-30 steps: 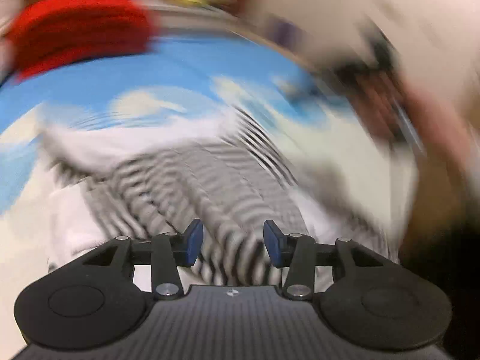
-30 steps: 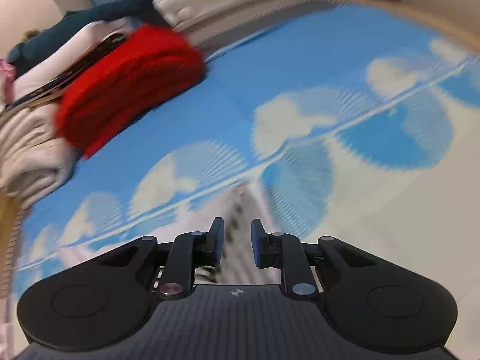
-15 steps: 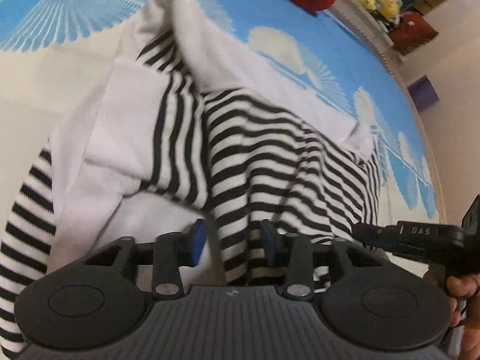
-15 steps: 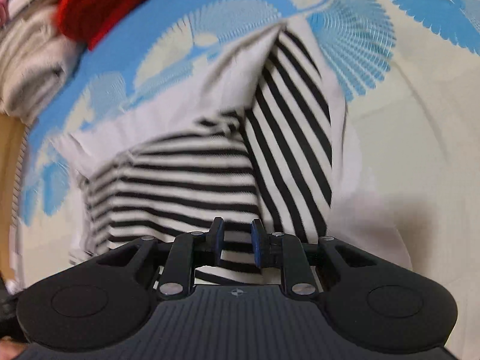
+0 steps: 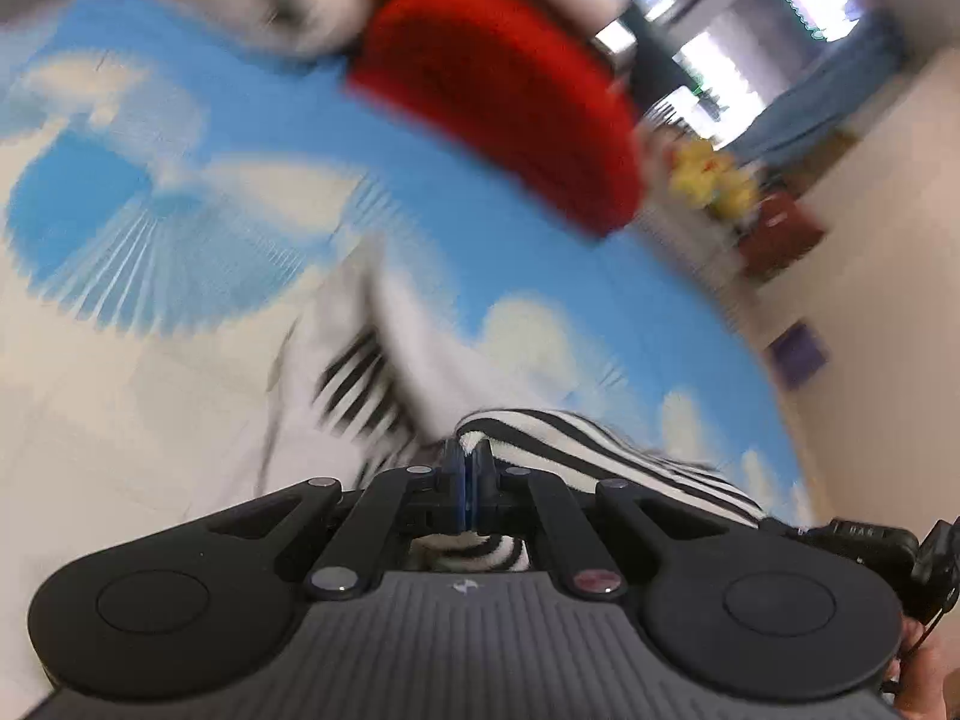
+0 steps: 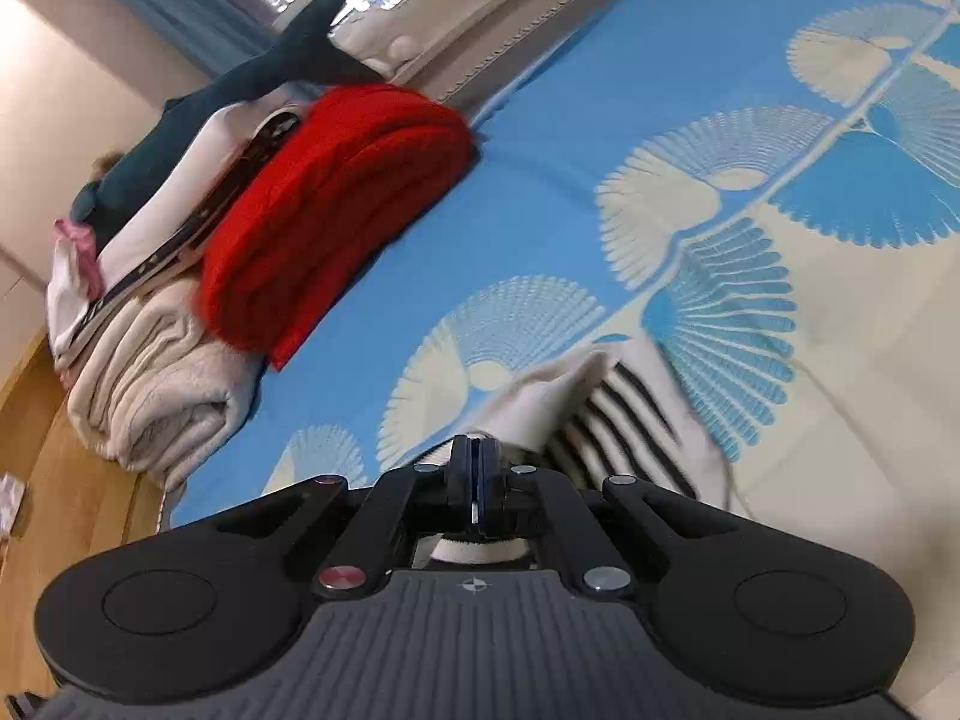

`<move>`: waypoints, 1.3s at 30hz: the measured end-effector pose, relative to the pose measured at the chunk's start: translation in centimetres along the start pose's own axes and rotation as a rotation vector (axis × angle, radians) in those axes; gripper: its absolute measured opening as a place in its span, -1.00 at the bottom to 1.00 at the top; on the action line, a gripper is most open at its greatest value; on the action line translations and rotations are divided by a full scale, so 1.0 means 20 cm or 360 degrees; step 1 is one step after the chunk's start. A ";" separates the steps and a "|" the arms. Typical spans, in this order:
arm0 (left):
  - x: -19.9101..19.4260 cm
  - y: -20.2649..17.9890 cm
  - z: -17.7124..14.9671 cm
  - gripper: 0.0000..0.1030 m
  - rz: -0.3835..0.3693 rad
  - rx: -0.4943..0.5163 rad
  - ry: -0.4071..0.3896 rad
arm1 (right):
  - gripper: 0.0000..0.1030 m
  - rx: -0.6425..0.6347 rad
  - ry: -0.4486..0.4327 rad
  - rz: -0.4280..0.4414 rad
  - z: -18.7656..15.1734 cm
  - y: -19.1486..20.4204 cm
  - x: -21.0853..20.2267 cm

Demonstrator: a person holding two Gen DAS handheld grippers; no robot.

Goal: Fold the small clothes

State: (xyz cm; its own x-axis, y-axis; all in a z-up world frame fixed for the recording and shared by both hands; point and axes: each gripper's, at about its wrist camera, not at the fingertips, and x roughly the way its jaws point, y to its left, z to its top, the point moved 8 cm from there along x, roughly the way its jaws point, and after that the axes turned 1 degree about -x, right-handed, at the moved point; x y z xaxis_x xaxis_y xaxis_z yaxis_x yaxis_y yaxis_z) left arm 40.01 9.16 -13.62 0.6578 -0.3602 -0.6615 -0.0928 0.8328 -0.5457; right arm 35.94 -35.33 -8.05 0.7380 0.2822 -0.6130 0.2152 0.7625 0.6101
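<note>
A bed [image 6: 540, 138] covered in a blue sheet with cream fan shapes fills both views, with a red blanket [image 6: 336, 216] near its far edge, a cream blanket [image 6: 156, 384] and a dark plush shark [image 6: 252, 78] just beside that, and windows beyond. The striped shirt [image 6: 606, 414] lies on the sheet well short of the red blanket. Half a second ago both claws were parted over the spread shirt; now the left claw [image 5: 467, 483] and the right claw [image 6: 477, 480] are each pinched on its fabric.
</note>
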 end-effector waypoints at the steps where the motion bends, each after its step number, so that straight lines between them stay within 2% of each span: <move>1: 0.06 0.05 -0.06 -0.97 0.0078 -0.0022 0.0127 | -0.99 0.0014 0.0091 -0.0068 -0.04 -0.04 0.05; 3: 0.15 0.13 -0.17 -0.96 0.0184 -0.0066 0.0352 | -0.99 0.0044 0.0303 -0.0266 -0.15 -0.17 0.16; 5: 0.15 0.16 -0.20 -0.92 0.0152 -0.0144 0.0416 | -0.98 0.0096 0.0474 -0.0412 -0.25 -0.27 0.24; 7: 0.13 0.14 -0.16 -0.60 0.0105 -0.0135 0.0362 | -0.89 0.0175 0.0486 -0.0433 -0.29 -0.30 0.25; 9: 0.10 0.12 -0.11 -0.43 0.0078 -0.0124 0.0284 | -0.86 0.0154 0.0431 -0.0406 -0.27 -0.26 0.24; 10: 0.10 0.12 -0.10 -0.43 0.0075 -0.0134 0.0262 | -0.62 0.0126 0.0405 -0.0389 -0.26 -0.23 0.23; 12: 0.12 0.14 -0.11 -0.44 0.0075 -0.0182 0.0264 | -0.29 0.0077 0.0398 -0.0382 -0.26 -0.20 0.23; 14: 0.13 0.15 -0.12 -0.55 0.0068 -0.0198 0.0279 | -0.30 0.0053 0.0452 -0.0396 -0.30 -0.22 0.26; 15: 0.15 0.13 -0.13 -0.86 0.0044 -0.0191 0.0278 | -0.41 0.0051 0.0477 -0.0407 -0.30 -0.23 0.27; 16: 0.15 0.10 -0.11 -0.98 0.0005 -0.0179 0.0267 | -0.83 0.0047 0.0481 -0.0408 -0.31 -0.25 0.28; 17: 0.14 0.06 -0.09 -0.98 -0.0049 -0.0173 0.0220 | -0.96 0.0037 0.0458 -0.0396 -0.30 -0.23 0.28; 20: 0.10 -0.04 -0.01 -0.98 -0.0182 -0.0139 0.0094 | -0.96 0.0010 0.0245 -0.0292 -0.17 -0.15 0.19; 21: 0.10 -0.04 -0.01 -0.98 -0.0177 -0.0125 0.0094 | -0.96 -0.0017 0.0173 -0.0262 -0.11 -0.12 0.16; 23: 0.16 0.01 -0.06 -0.98 -0.0020 -0.0096 0.0221 | -0.96 -0.0116 0.0085 -0.0312 -0.06 -0.09 0.11; 25: 0.22 0.12 -0.15 -0.95 0.0169 -0.0118 0.0363 | -0.95 -0.0146 0.0194 -0.0427 -0.11 -0.15 0.16; 26: 0.23 0.15 -0.16 -0.91 0.0203 -0.0131 0.0374 | -0.95 -0.0126 0.0291 -0.0467 -0.16 -0.19 0.20; 27: 0.22 0.14 -0.15 -0.86 0.0200 -0.0114 0.0353 | -0.92 -0.0097 0.0377 -0.0519 -0.21 -0.24 0.24; 28: 0.20 0.12 -0.12 -0.86 0.0200 -0.0058 0.0305 | -0.79 -0.0084 0.0428 -0.0559 -0.24 -0.27 0.27; 29: 0.18 0.08 -0.09 -0.85 0.0201 0.0014 0.0231 | -0.74 -0.0097 0.0426 -0.0577 -0.25 -0.27 0.28; 31: 0.12 -0.01 -0.02 -0.85 0.0177 0.0154 0.0071 | -0.70 -0.0161 0.0327 -0.0568 -0.21 -0.22 0.26; 32: 0.11 -0.06 -0.01 -0.85 0.0119 0.0194 0.0039 | -0.65 -0.0199 0.0270 -0.0545 -0.18 -0.18 0.24; 34: 0.12 -0.14 -0.05 -0.85 -0.0007 0.0233 0.0065 | -0.50 -0.0275 0.0158 -0.0480 -0.14 -0.10 0.20; 36: 0.16 -0.17 -0.12 -0.85 -0.0075 0.0245 0.0173 | -0.50 -0.0318 0.0137 -0.0396 -0.13 -0.04 0.20; 37: 0.21 -0.16 -0.16 -0.85 -0.0044 0.0260 0.0255 | -0.50 -0.0318 0.0165 -0.0346 -0.15 -0.02 0.22; 39: 0.29 -0.04 -0.23 -0.93 0.0230 0.0332 0.0376 | -0.50 -0.0262 0.0239 -0.0317 -0.18 -0.04 0.27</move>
State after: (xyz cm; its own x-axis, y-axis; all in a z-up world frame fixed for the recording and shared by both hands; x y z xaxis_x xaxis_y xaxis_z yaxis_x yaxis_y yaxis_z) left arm 40.50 4.51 -19.33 0.4554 -0.2992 -0.8385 -0.0017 0.9415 -0.3369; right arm 37.49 -32.28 -13.57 0.5860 0.1911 -0.7874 0.2305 0.8924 0.3881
